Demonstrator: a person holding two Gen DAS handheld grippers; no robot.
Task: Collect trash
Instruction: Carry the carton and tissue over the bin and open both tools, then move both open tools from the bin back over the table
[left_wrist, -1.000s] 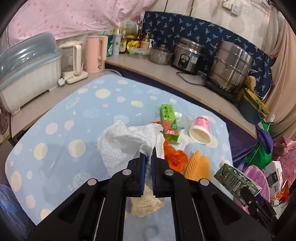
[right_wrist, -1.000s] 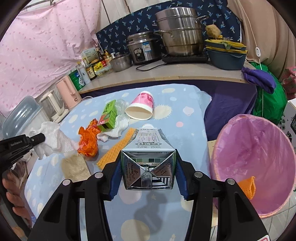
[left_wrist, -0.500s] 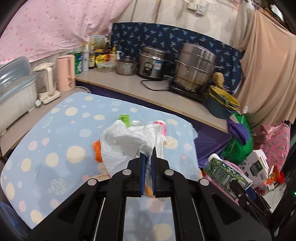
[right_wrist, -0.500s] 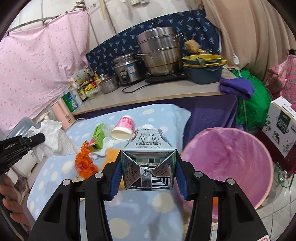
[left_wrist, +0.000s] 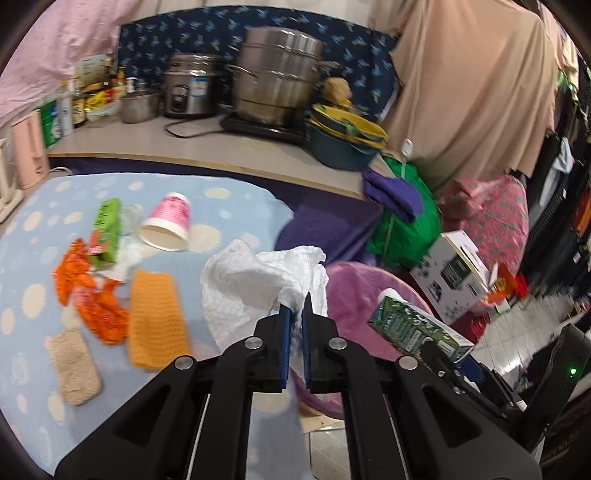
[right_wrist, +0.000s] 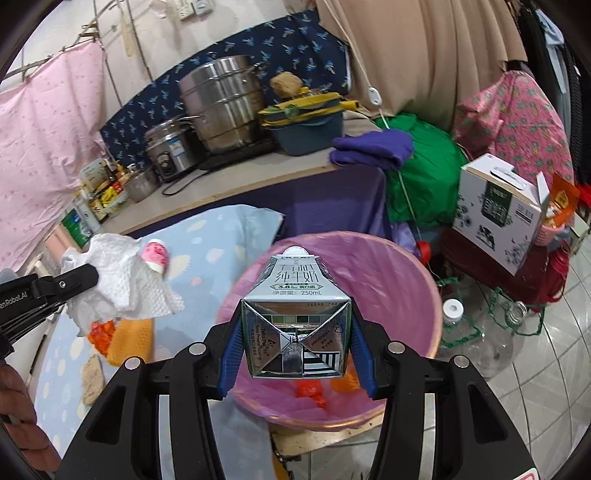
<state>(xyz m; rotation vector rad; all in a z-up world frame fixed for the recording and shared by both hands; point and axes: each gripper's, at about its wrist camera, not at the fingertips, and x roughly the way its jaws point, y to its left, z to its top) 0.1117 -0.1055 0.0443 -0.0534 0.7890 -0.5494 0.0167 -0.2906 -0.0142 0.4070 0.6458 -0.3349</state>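
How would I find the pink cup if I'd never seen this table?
Look at the blue spotted tablecloth. Near its far edge, right of a green box, lies the pink cup. It's the only round thing there, tipped on its side, white mouth showing.

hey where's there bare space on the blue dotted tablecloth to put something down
Free: the blue dotted tablecloth near its front edge, below the beige woven pad, and the back strip behind the pink paper cup. Crowded: the middle, around the green carton, orange crumpled wrapper and orange mesh sleeve.
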